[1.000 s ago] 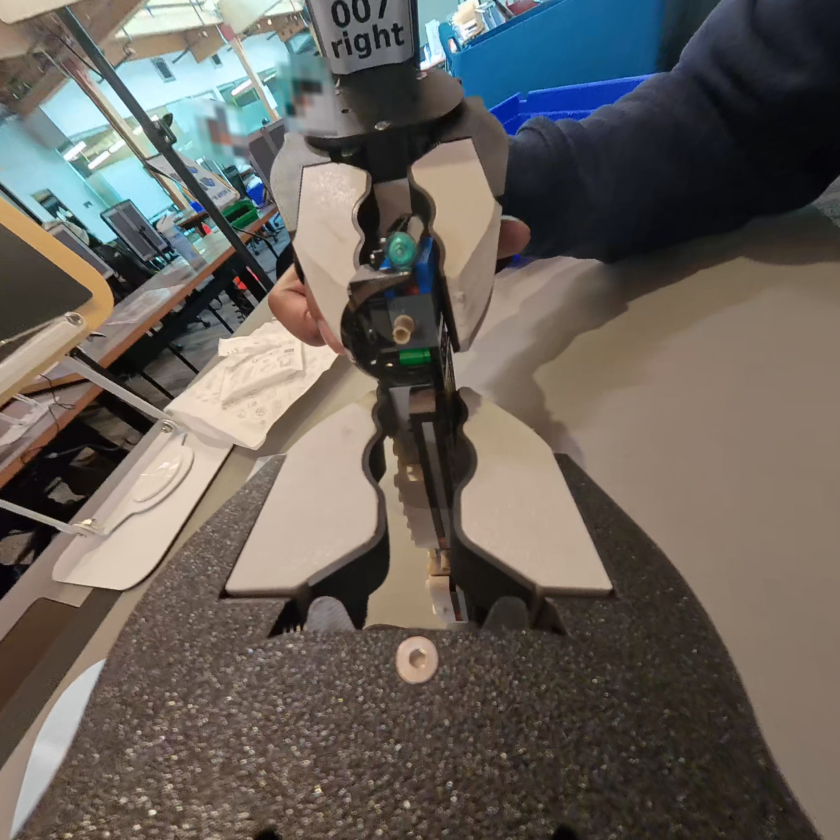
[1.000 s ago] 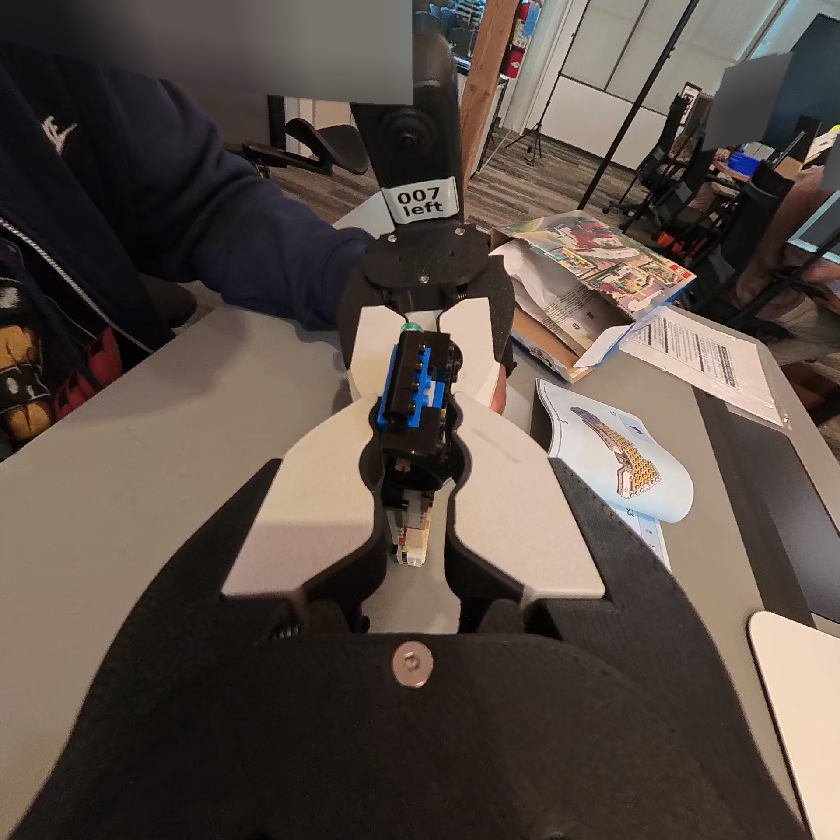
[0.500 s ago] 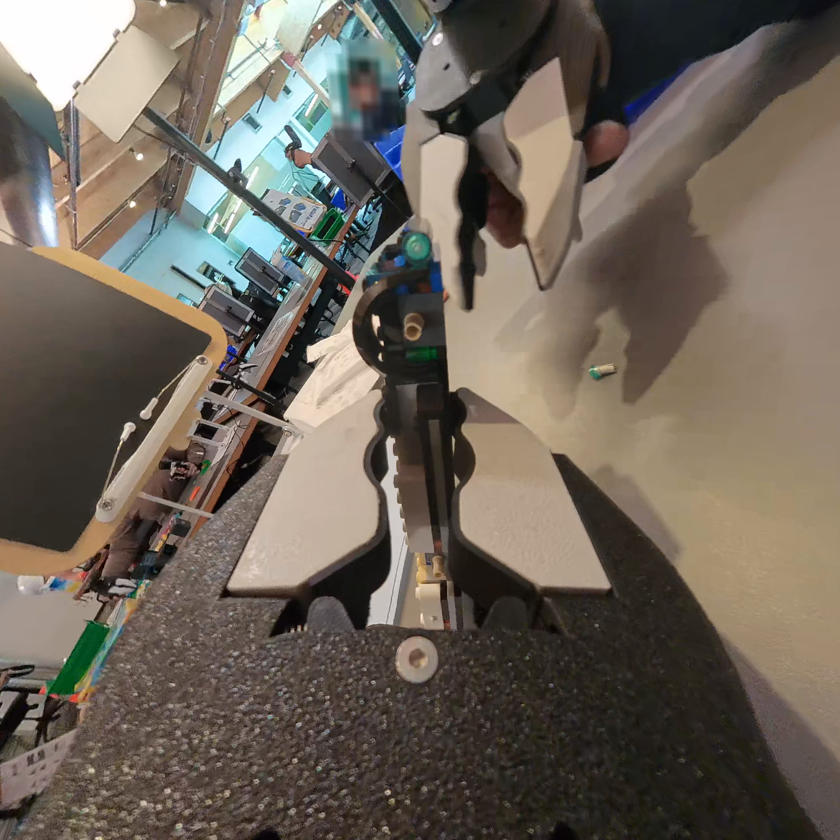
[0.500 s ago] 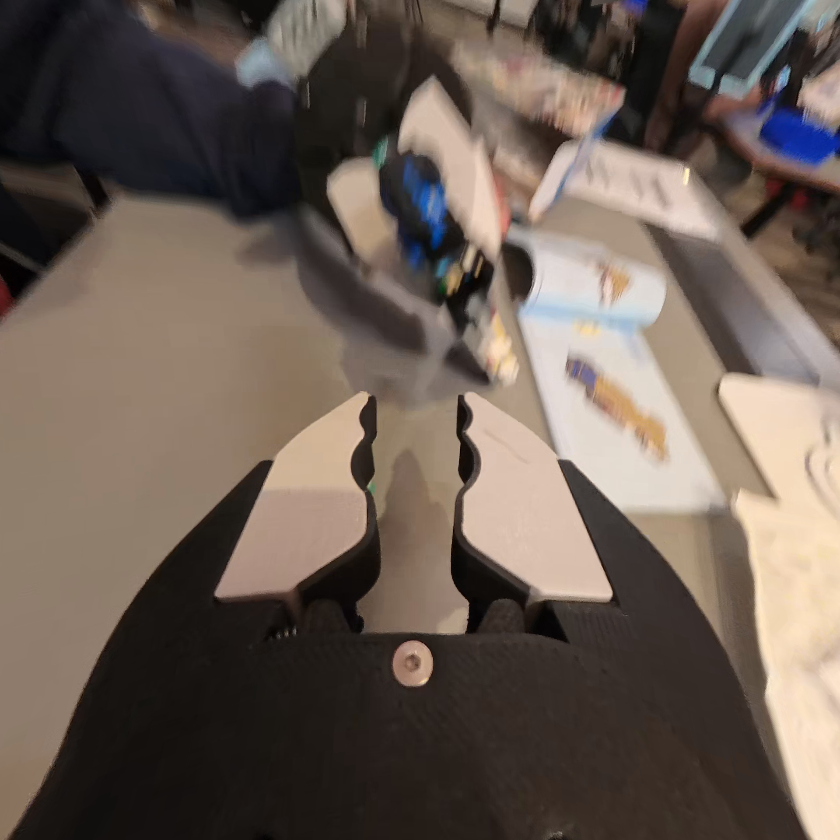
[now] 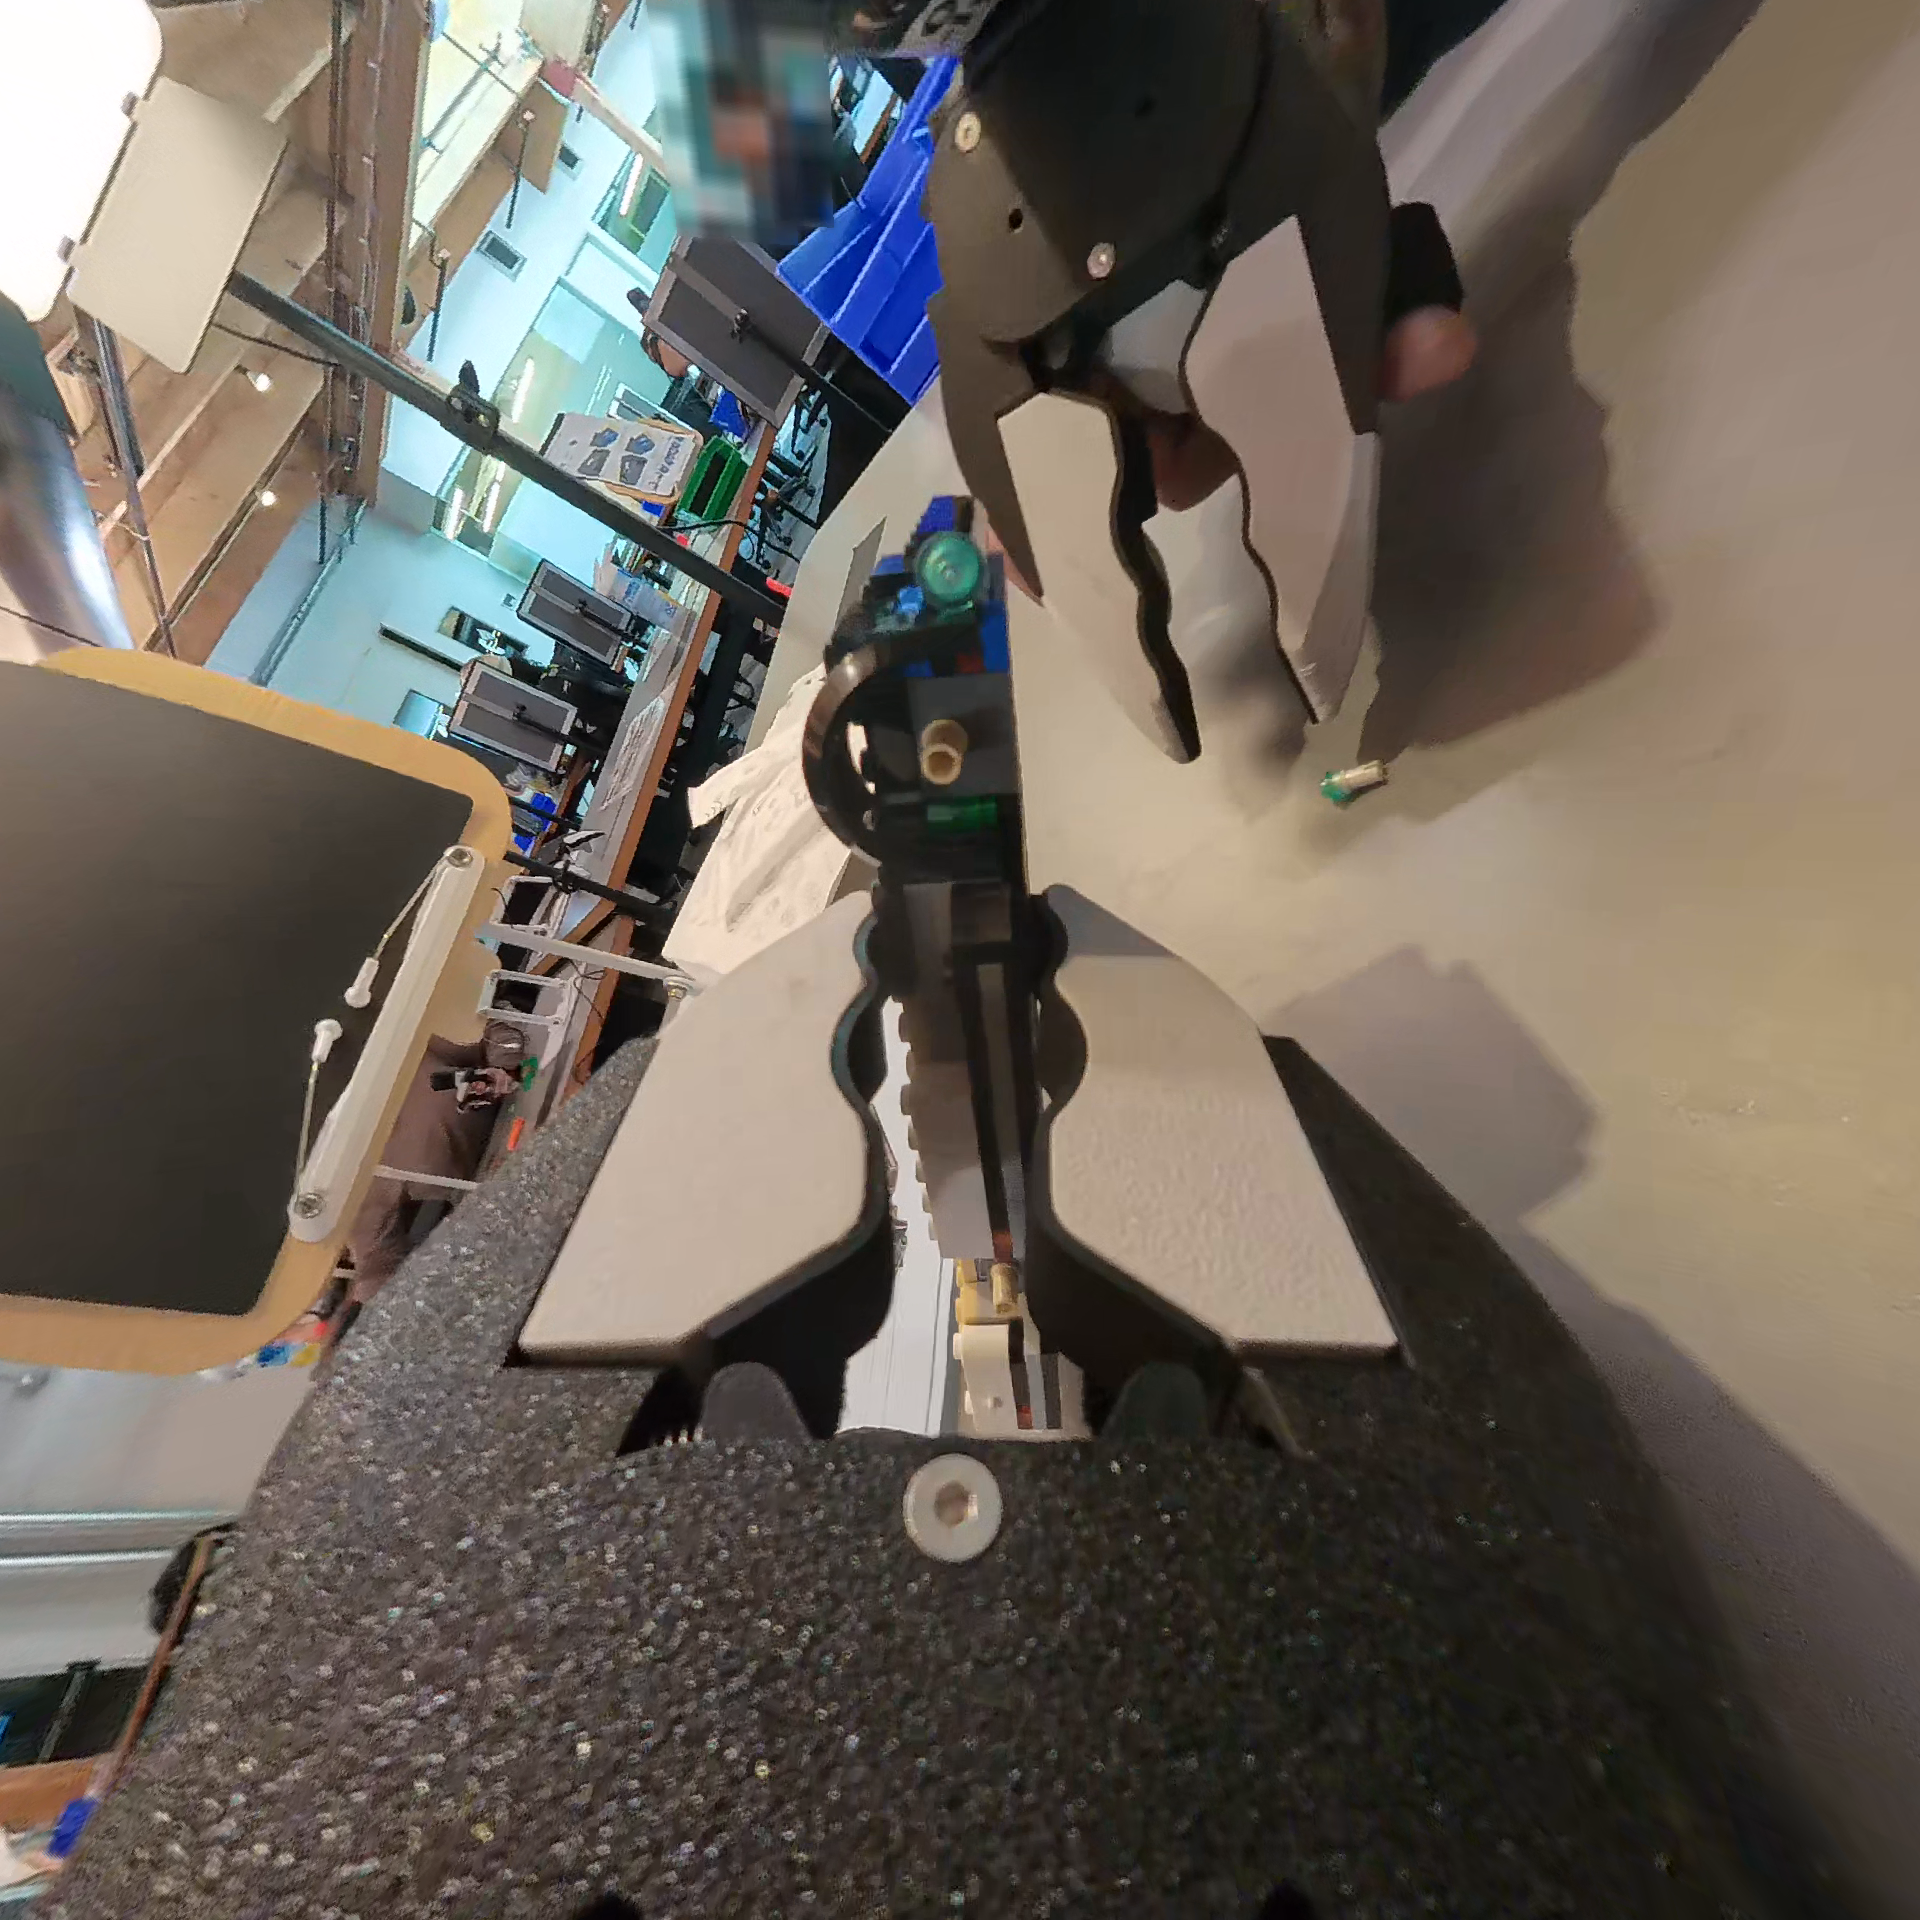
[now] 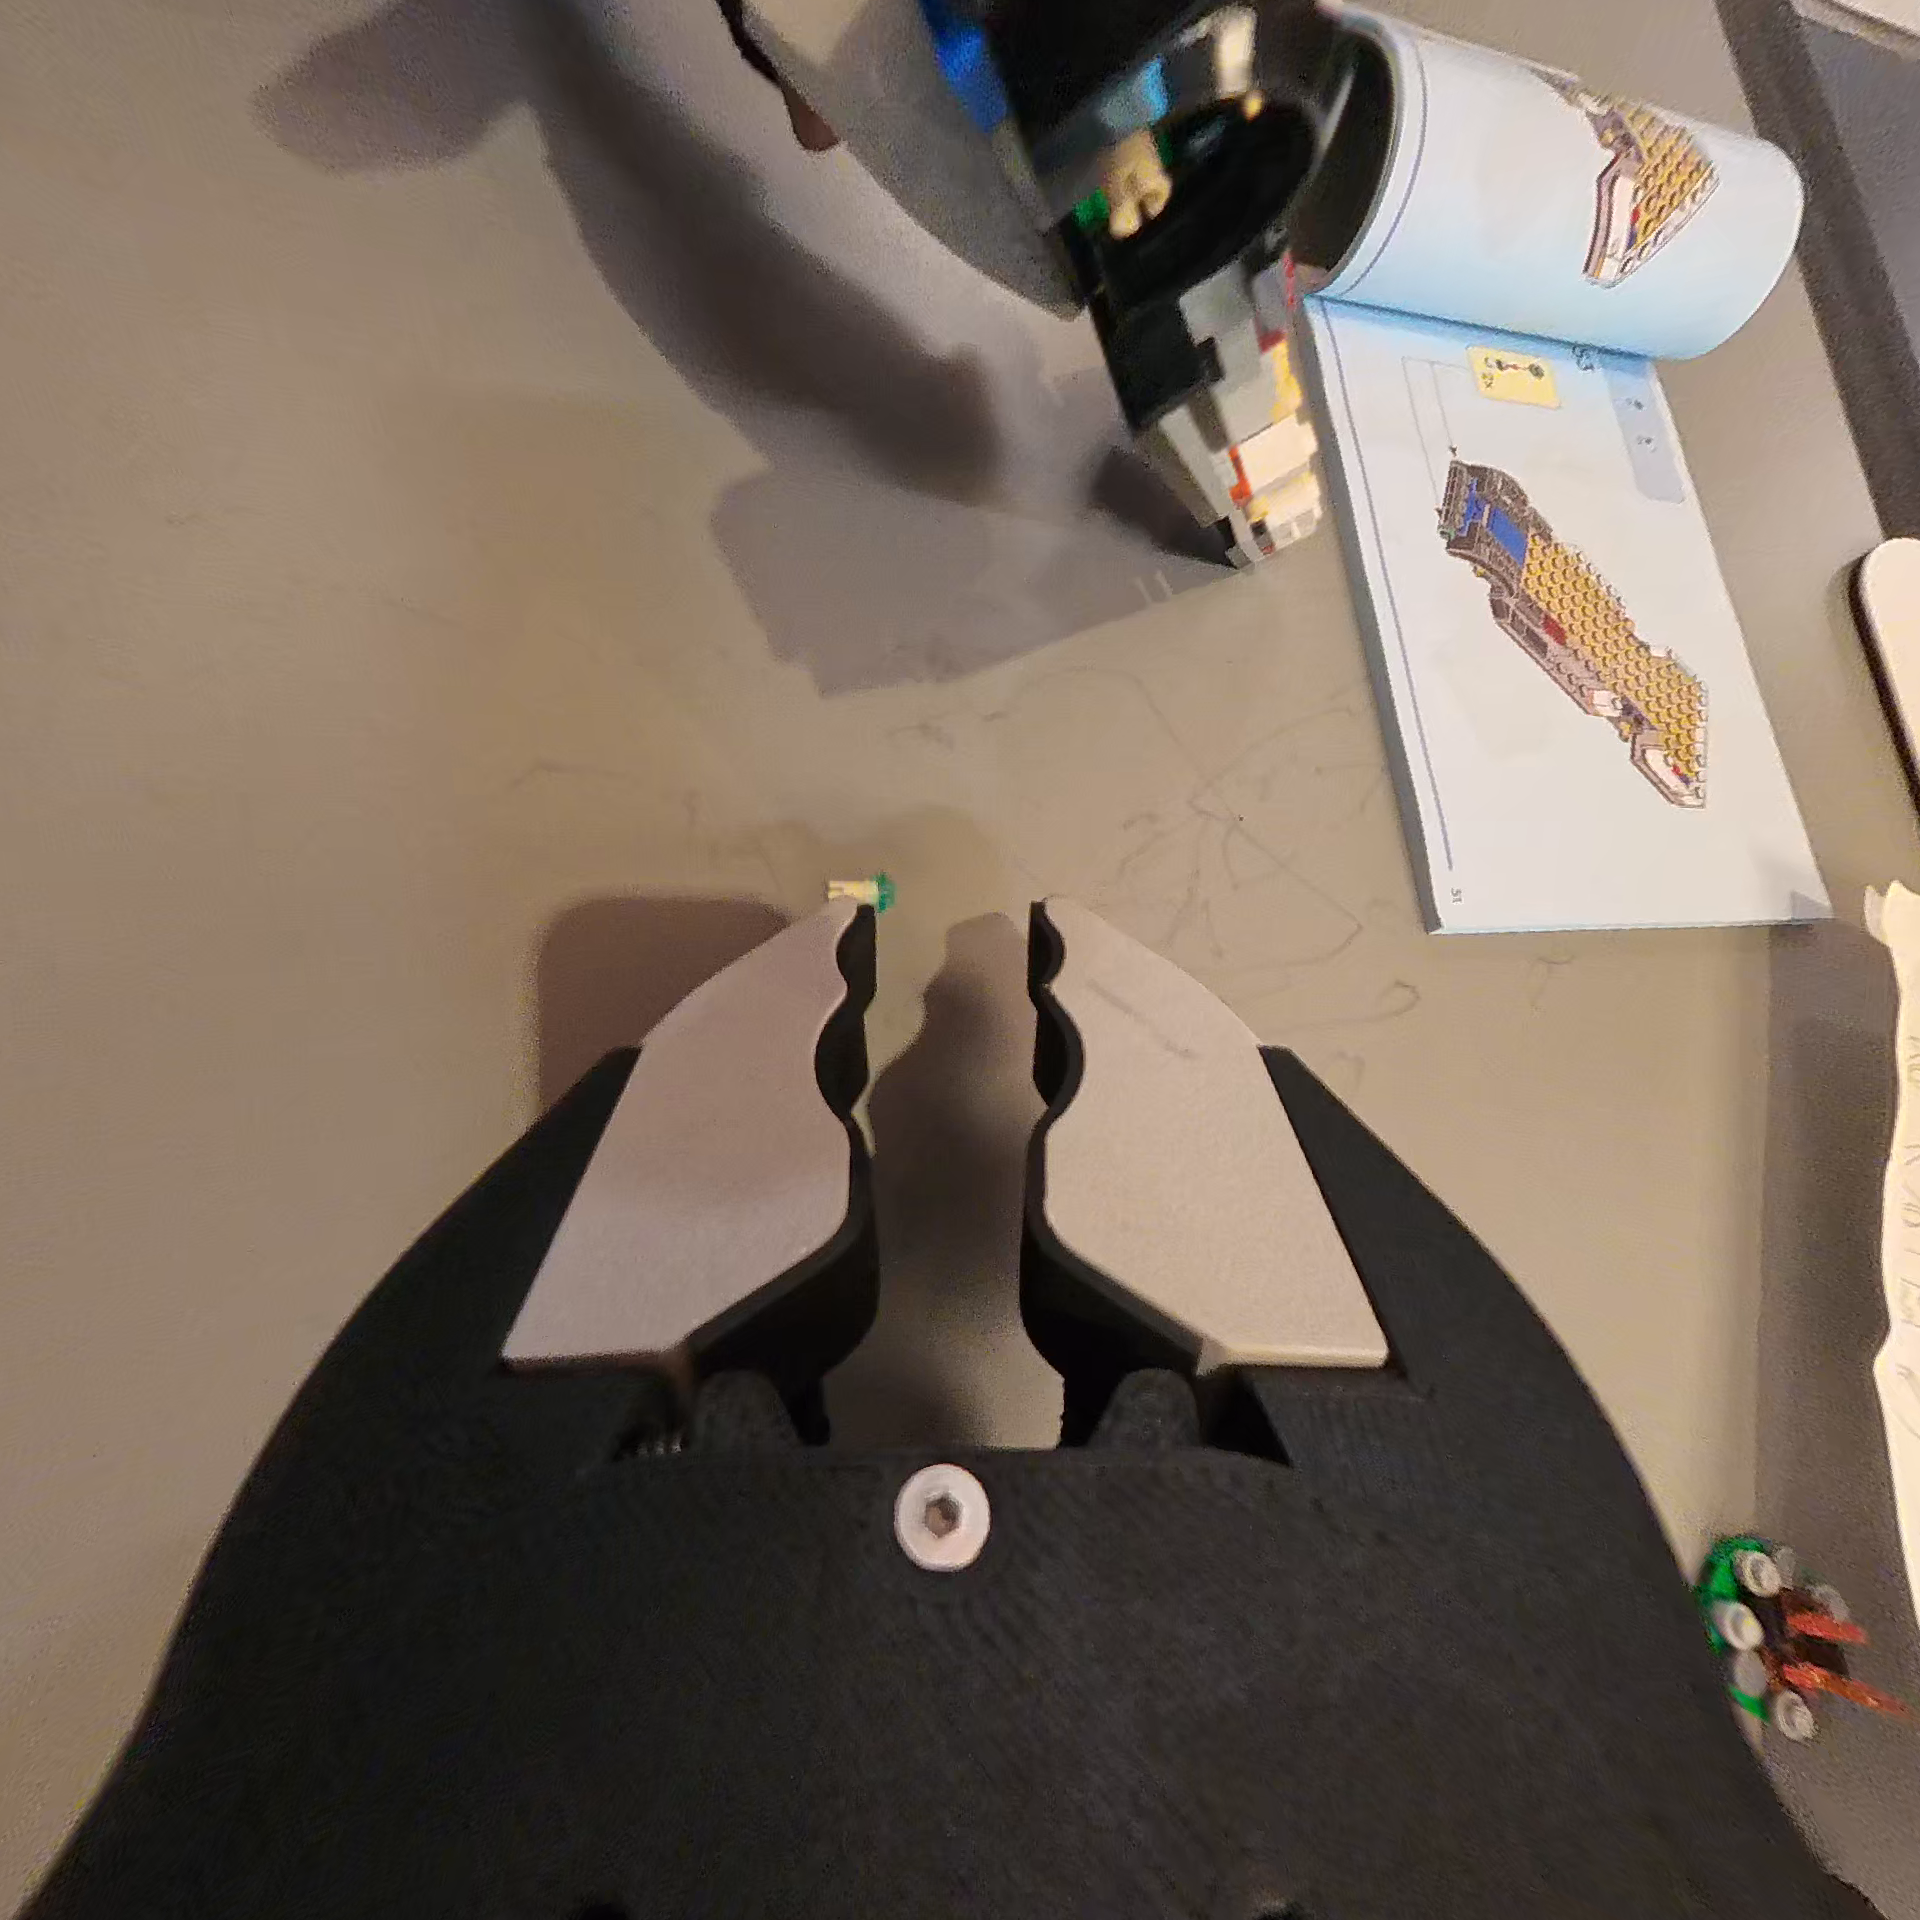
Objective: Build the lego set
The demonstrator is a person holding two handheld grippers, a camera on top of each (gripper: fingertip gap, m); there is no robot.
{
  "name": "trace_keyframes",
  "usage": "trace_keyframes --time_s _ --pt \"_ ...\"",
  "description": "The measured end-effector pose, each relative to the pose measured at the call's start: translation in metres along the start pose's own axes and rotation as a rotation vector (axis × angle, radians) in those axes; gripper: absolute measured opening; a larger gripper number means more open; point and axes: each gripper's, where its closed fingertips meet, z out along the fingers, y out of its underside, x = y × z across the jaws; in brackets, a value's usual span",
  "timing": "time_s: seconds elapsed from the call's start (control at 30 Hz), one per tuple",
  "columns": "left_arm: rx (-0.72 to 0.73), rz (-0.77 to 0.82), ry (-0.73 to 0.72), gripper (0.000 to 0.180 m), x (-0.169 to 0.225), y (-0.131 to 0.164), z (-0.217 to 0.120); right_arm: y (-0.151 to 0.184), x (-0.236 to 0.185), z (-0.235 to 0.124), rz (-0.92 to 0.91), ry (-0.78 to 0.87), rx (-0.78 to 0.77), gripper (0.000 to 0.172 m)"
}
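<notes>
Black-and-grey brick model (image 5: pixel 940 790), studded, blue bits and green round stud at far end, sitting clamped in left hand-held gripper (image 5: pixel 956 997), pads pressing both sides. Right hand-held gripper (image 6: pixel 951 914) hanging open and bare over matte grey counter (image 6: pixel 364 623); a second ago it was closing around model's far end. Tiny green-and-cream peg (image 6: pixel 862 890) lying just beyond its left fingertip, blurred. Open instruction booklet (image 6: pixel 1558 623) lying far right.

black brick model (image 5: pixel 940 790), blue and green bits, clamped lengthwise in left gripper (image 5: pixel 951 925). tiny green-and-cream peg (image 6: pixel 862 890) lying on table (image 6: pixel 312 623), just beyond open right gripper (image 6: pixel 951 914).
</notes>
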Motion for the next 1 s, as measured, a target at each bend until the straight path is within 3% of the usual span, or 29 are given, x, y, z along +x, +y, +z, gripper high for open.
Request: trace_keyframes --time_s 0.17,0.7,0.83,1.0 --pt "0.005 0.034 -0.011 0.025 0.000 -0.007 0.000 0.009 -0.001 0.010 -0.037 0.024 -0.072 0.028" --pt "0.059 -0.031 0.013 0.025 0.004 -0.010 -0.003 0.000 -0.006 0.013 -0.009 -0.004 -0.024 0.029" --pt "0.065 -0.039 0.017 0.024 0.005 -0.010 -0.004 0.003 -0.013 0.012 -0.014 -0.050 -0.046 0.017" --pt "0.083 -0.068 0.011 0.024 0.004 -0.010 -0.004 0.003 -0.023 0.014 -0.009 -0.083 -0.078 0.014"
